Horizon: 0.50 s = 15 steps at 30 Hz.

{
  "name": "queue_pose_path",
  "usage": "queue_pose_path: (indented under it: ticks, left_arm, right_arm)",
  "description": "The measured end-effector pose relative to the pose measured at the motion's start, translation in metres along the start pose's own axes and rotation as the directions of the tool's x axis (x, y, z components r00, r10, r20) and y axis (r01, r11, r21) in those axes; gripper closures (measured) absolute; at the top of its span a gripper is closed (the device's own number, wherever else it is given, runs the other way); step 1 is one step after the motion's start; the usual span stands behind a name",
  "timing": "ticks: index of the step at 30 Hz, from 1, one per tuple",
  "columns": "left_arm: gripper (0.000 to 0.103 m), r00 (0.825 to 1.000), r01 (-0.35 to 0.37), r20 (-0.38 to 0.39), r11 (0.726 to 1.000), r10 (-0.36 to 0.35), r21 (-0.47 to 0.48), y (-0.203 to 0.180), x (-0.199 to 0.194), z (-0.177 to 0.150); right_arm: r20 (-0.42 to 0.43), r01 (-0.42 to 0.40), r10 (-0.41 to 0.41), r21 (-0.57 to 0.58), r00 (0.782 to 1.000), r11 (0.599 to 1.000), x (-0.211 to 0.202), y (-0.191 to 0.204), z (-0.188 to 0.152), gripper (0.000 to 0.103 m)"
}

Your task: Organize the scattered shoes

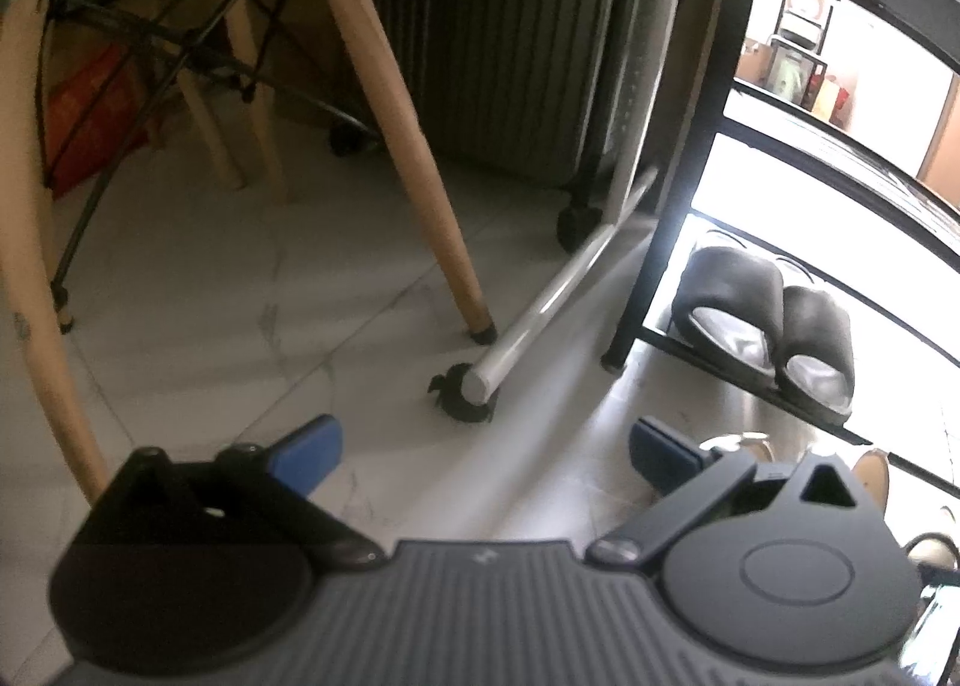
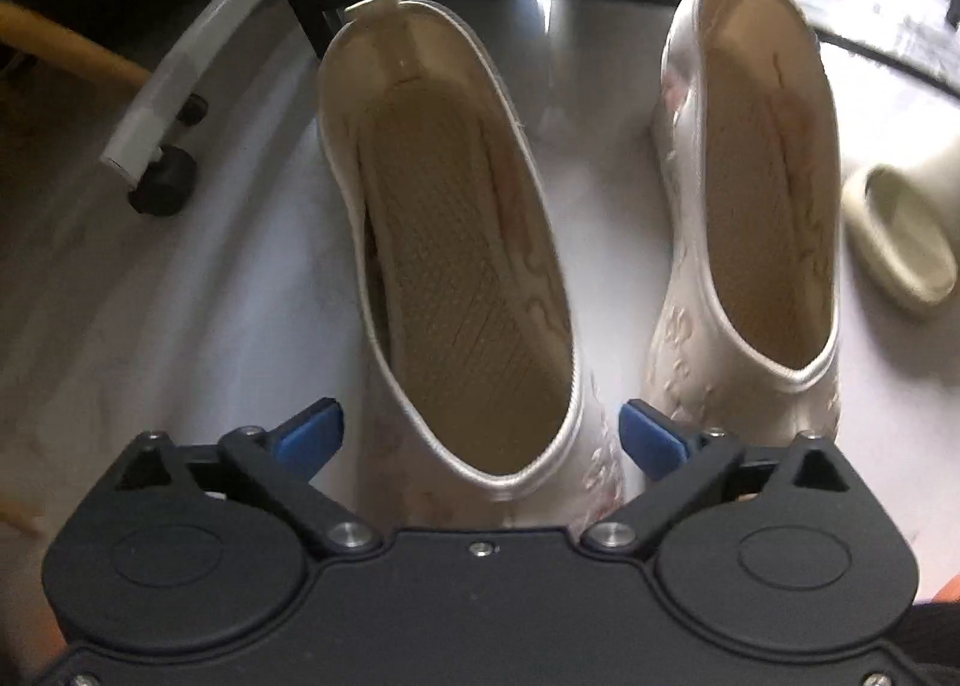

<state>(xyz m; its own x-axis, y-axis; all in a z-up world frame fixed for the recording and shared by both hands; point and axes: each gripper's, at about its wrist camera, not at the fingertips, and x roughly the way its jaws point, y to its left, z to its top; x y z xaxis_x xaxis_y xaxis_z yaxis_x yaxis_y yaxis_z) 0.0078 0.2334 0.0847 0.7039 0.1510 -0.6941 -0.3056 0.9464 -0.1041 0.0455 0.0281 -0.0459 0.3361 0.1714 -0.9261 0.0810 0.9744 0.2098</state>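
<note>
Two white ankle boots stand on the pale floor in the right wrist view: the left boot (image 2: 462, 278) and the right boot (image 2: 762, 206). My right gripper (image 2: 480, 437) is open, its blue fingertips on either side of the left boot's near end, not closed on it. A cream slide sandal (image 2: 900, 230) lies at the right. In the left wrist view a pair of black slides (image 1: 768, 320) sits on the bottom shelf of a black shoe rack (image 1: 672, 242). My left gripper (image 1: 480, 455) is open and empty above the floor.
Wooden chair legs (image 1: 414, 170) stand on the tiled floor at left. A white rail with a black caster (image 1: 468, 386) lies beside the rack; it also shows in the right wrist view (image 2: 162, 176). A red bag (image 1: 90, 116) sits under the chair.
</note>
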Motion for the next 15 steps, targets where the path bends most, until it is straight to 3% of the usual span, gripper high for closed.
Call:
queue_pose_path:
  ticks: [5,8,12,15]
  left_arm:
    - [0.001,1.0,0.008,0.012,1.0,-0.008,-0.017,0.002,-0.003,0.001]
    - [0.001,1.0,0.006,0.011,1.0,-0.006,-0.018,0.002,-0.002,0.001]
    - [0.001,1.0,0.0,0.003,1.0,0.0,-0.02,0.003,0.0,0.001]
    - [0.001,1.0,-0.004,0.0,1.0,0.004,-0.013,0.002,0.001,0.0]
  right_arm:
    - [0.101,-0.041,0.039,0.014,0.994,0.999,-0.022,-0.012,0.025,0.0]
    - [0.122,-0.025,0.035,-0.086,0.992,0.996,-0.016,-0.006,0.037,0.0]
    - [0.116,0.074,-0.046,-0.25,0.992,0.965,0.019,0.016,0.04,0.0]
    - [0.088,0.088,-0.065,-0.298,0.994,0.951,0.04,0.02,0.032,0.0]
